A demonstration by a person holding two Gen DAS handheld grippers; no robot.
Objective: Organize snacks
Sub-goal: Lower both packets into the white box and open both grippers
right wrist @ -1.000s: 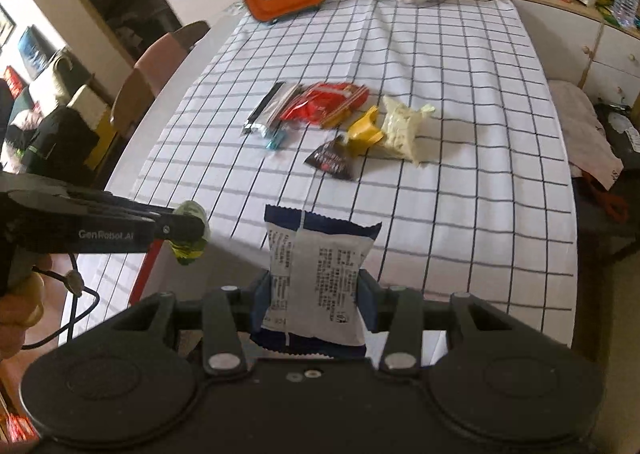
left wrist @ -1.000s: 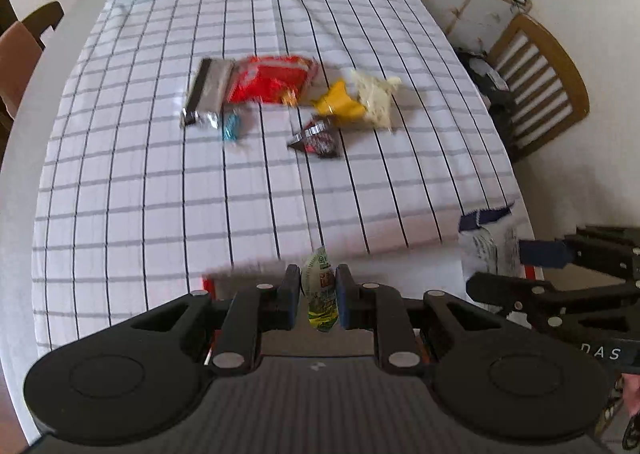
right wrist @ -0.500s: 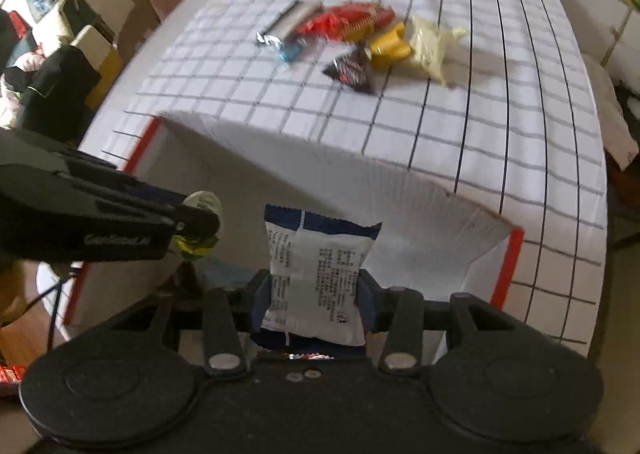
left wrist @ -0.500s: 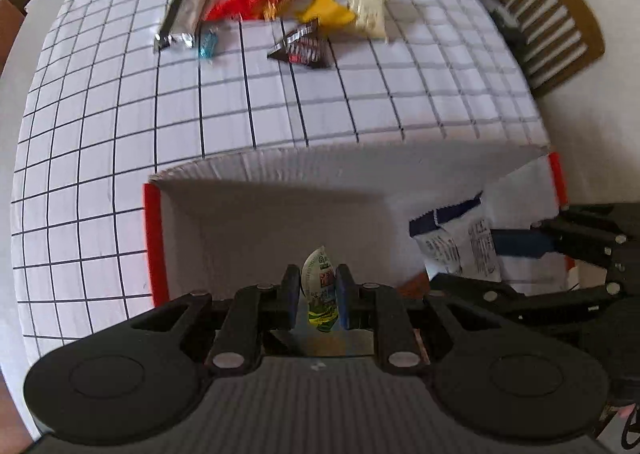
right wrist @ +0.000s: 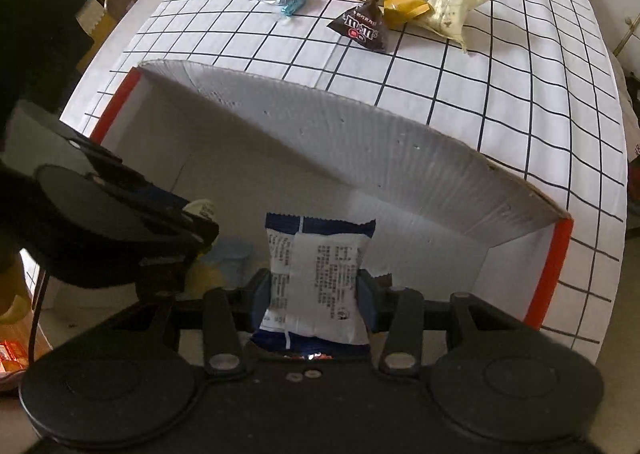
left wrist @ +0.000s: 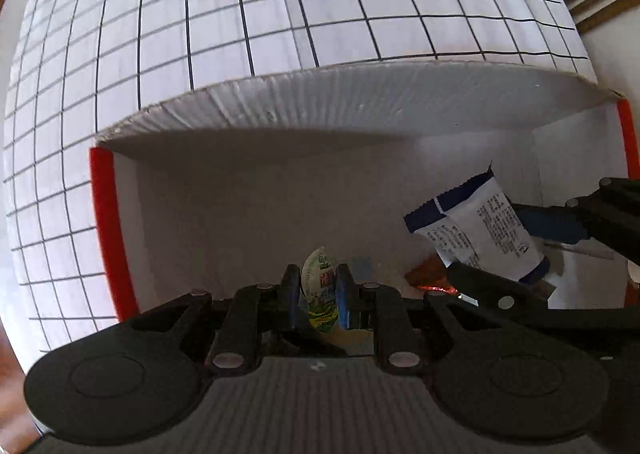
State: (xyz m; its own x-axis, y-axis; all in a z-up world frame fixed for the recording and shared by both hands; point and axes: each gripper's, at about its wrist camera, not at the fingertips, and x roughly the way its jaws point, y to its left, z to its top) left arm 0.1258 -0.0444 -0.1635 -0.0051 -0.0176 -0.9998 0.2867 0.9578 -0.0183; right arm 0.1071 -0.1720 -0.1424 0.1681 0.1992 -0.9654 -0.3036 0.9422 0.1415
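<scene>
Checked cloth (right wrist: 500, 66) under white box (left wrist: 360, 102); left jaws pinch jelly cup (left wrist: 320, 294), right pinch packet (right wrist: 316, 274).

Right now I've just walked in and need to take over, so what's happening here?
A person is sorting snacks into a white cardboard box with red edges, a gripper in each hand. The left gripper has its jaws shut on a small green-and-yellow packet; the right gripper is shut on a white-and-blue packet. Both are held over the open box, not yet released. Other snacks, including a brown M&M's bag, lie on the checked tablecloth beyond.
</scene>
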